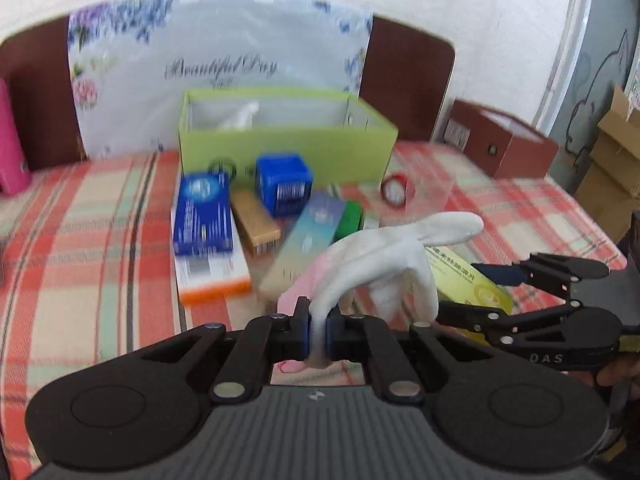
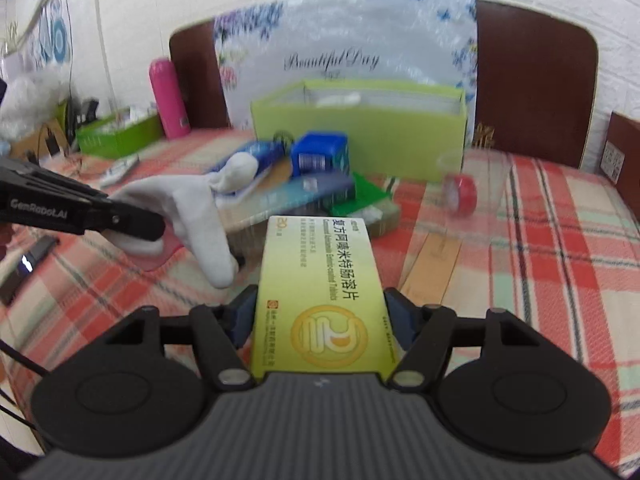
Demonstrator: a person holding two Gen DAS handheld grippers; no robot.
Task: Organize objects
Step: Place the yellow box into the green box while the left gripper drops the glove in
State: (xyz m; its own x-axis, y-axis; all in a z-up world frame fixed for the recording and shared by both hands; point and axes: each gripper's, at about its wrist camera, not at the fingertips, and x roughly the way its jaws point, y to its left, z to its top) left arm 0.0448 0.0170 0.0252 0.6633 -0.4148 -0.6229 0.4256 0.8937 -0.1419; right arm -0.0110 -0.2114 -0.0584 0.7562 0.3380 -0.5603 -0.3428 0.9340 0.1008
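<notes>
Both claws are loaded, mid-carry. The left claw (image 1: 318,336) is clamped on a white glove (image 1: 384,256); the right claw (image 2: 320,320) grips a yellow box (image 2: 320,280). The green bin (image 1: 288,136) stands ahead, beyond the clutter on the tabletop (image 1: 80,240); next, probably lift each over its rim and release.

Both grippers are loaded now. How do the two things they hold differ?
The white glove in the left gripper is limp cloth, fingers drooping; the yellow box in the right gripper is rigid, printed card. The glove is pinched thin; the box fills wide-set jaws. Both are lifted.
</notes>
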